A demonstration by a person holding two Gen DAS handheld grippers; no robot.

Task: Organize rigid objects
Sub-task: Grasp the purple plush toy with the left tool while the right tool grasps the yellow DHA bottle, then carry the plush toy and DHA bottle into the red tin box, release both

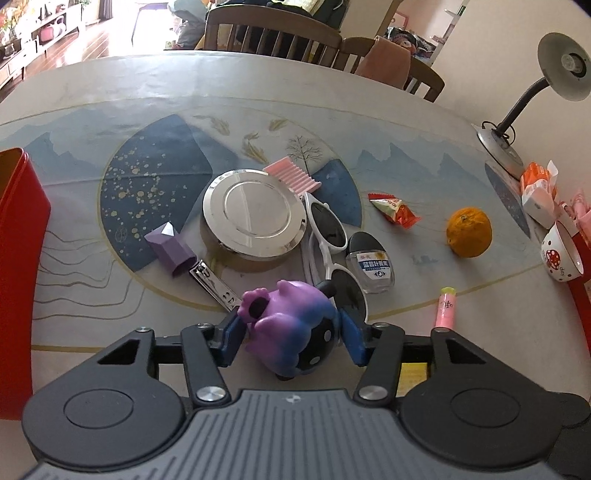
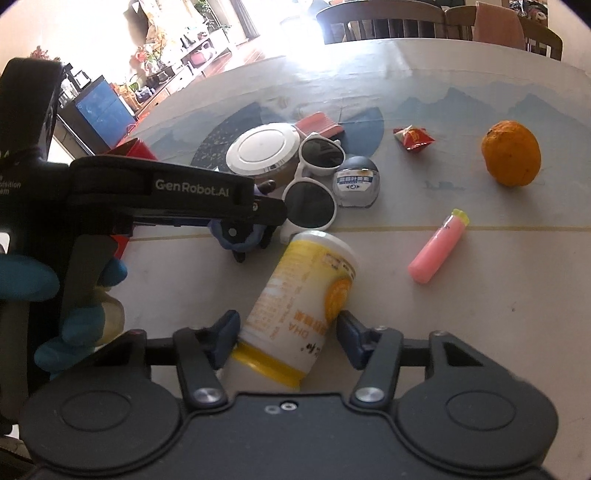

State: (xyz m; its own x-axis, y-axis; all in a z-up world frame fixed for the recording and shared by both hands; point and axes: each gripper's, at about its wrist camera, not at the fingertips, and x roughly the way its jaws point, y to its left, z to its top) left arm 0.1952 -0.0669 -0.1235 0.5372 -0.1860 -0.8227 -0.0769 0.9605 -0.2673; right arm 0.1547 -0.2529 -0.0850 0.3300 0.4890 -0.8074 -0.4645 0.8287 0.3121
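Observation:
My left gripper is shut on a purple and blue toy figure, held just above the table near the front edge. The same gripper shows from the side in the right wrist view. My right gripper is shut on a white and yellow bottle that lies tilted between its fingers. Ahead lie white sunglasses, a round silver tin, a small eye-drop bottle, a purple crystal-shaped box, nail clippers, a pink ribbed piece and a pink tube.
A red box stands at the left edge. An orange, a candy wrapper, a desk lamp, a mushroom-print cup and packets lie to the right. Chairs stand behind the table.

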